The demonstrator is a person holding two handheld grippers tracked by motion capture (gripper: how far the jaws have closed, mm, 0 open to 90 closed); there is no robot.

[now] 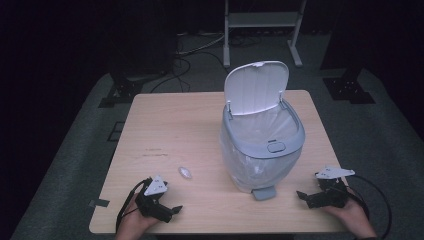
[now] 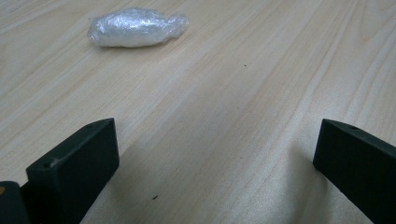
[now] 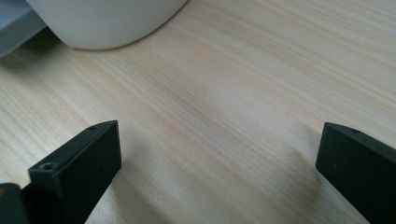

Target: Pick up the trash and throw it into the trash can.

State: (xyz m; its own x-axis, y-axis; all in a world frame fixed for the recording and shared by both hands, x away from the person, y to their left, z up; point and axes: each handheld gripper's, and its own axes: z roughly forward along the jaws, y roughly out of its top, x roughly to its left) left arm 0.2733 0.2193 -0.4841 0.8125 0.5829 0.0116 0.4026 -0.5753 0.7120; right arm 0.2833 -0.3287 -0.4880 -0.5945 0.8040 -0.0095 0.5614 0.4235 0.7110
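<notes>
A small wad of clear plastic wrap (image 1: 185, 172) lies on the wooden table (image 1: 165, 130), left of a white pedal bin (image 1: 260, 145) whose lid (image 1: 256, 87) stands up. My left gripper (image 1: 172, 210) rests near the table's front left edge, open, with the plastic wad (image 2: 137, 27) a short way ahead of its jaws and nothing between them. My right gripper (image 1: 302, 196) sits at the front right, open and empty, its jaws pointing toward the bin's base (image 3: 107, 23).
The bin holds a clear liner (image 1: 265, 122) and has a grey foot pedal (image 1: 263, 192) at its front. A metal stand (image 1: 262, 22) and cables lie on the dark floor beyond the table's far edge.
</notes>
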